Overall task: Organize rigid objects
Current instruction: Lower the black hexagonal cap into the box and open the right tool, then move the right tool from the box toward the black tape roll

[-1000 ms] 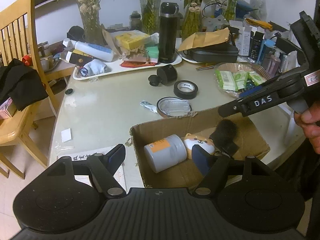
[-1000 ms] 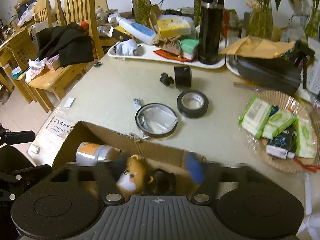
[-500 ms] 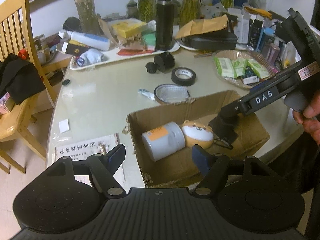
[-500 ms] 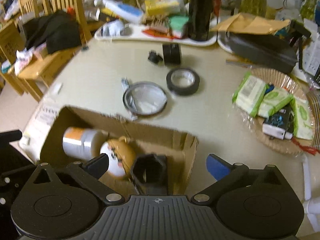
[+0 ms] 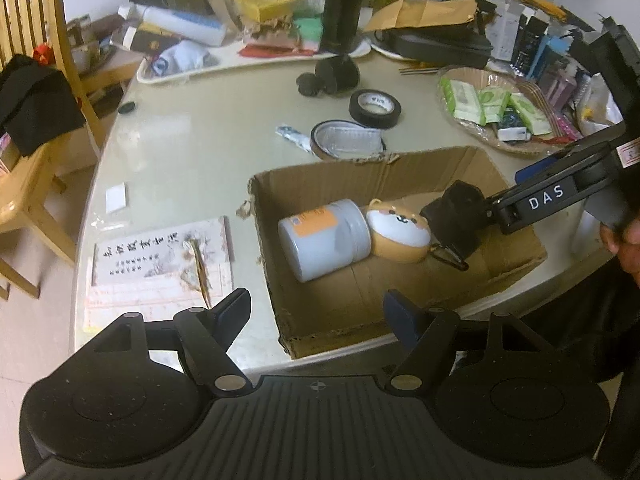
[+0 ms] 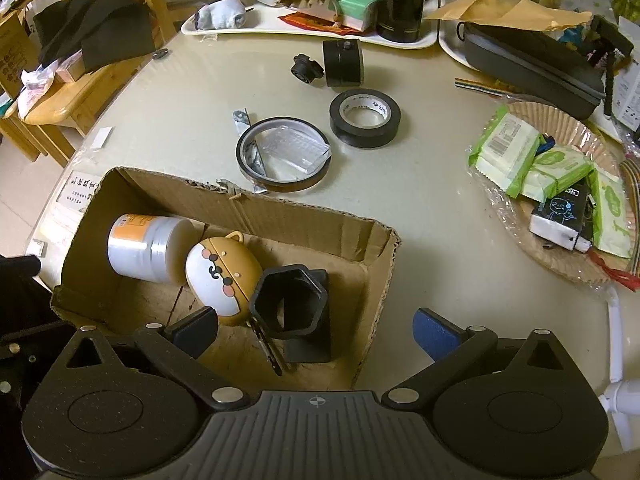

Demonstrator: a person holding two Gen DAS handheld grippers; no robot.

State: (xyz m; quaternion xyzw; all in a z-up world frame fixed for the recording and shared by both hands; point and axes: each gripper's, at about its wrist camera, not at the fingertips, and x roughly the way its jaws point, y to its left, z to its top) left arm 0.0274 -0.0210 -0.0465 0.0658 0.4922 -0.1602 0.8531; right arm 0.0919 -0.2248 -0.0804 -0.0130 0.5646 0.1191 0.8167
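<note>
Box point(image 6: 304, 216): cardboard, near edge of table point(image 6: 432, 208).
Inside box: white jar point(image 6: 148, 248) left, dog-face case point(image 6: 224, 280) middle, black hexagonal piece point(image 6: 292, 300) right.
Right tool point(image 6: 316, 330): open wide, empty, over black piece.
Left tool point(image 5: 318, 314): open, empty.
Far of box: two tape rolls point(image 6: 364, 118).

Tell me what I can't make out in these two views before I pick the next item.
- Black hexagonal part: in the left wrist view the right claw's arm covers its far side.
- Cardboard box: in the right wrist view the near wall is behind the right claw.
- Black thermos: top cut off by the frame edge in both views.
- Grey jar: label print too small to read.
</note>
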